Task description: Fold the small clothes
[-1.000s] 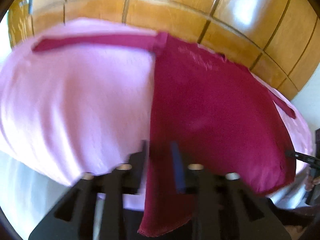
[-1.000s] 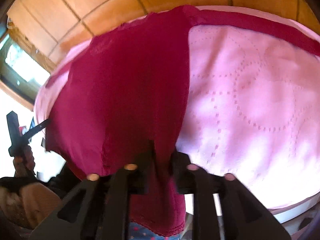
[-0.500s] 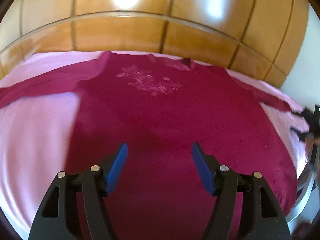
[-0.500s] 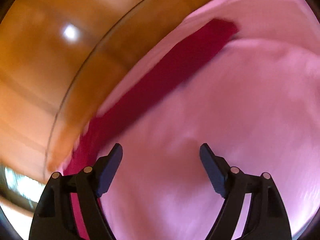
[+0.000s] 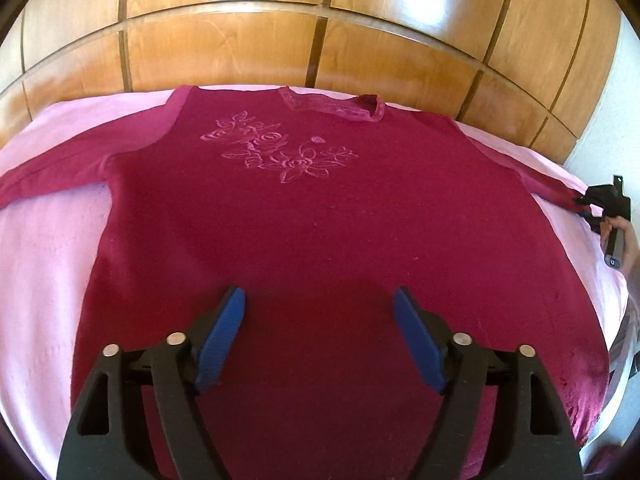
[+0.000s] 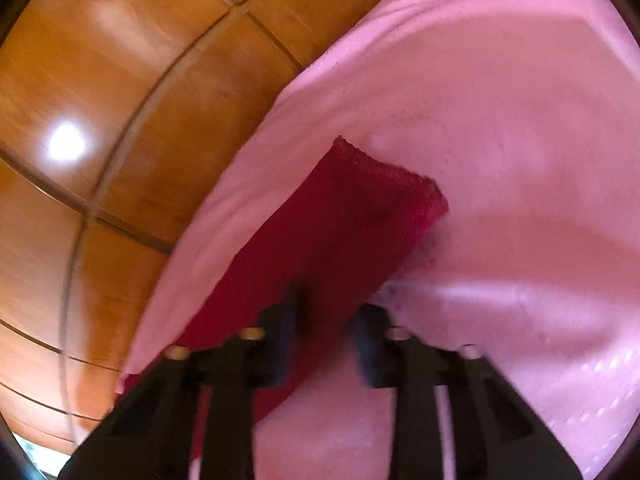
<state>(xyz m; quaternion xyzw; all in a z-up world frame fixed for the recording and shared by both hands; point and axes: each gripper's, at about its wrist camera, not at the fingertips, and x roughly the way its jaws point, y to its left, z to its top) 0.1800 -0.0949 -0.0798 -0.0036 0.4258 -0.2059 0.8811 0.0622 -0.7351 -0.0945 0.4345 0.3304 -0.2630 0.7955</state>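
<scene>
A dark red long-sleeved shirt with pink embroidered flowers lies flat, front up, on a pink sheet, both sleeves spread out. My left gripper hovers over the shirt's lower body. Its jaws are opening wide, with nothing held between the blue pads. In the right wrist view my right gripper is closing on the end of the right sleeve, and the red cloth runs between its fingers. The left wrist view shows the same gripper at the sleeve's cuff, far right.
A glossy wooden headboard rises behind the bed. The pink sheet is bunched up beside the sleeve. A person's hand holds the right gripper at the bed's right edge, beside a white wall.
My left gripper let go of the shirt's hem, opened wide and swung to face the shirt's middle. My right gripper, open over the sheet before, has closed around the sleeve's end.
</scene>
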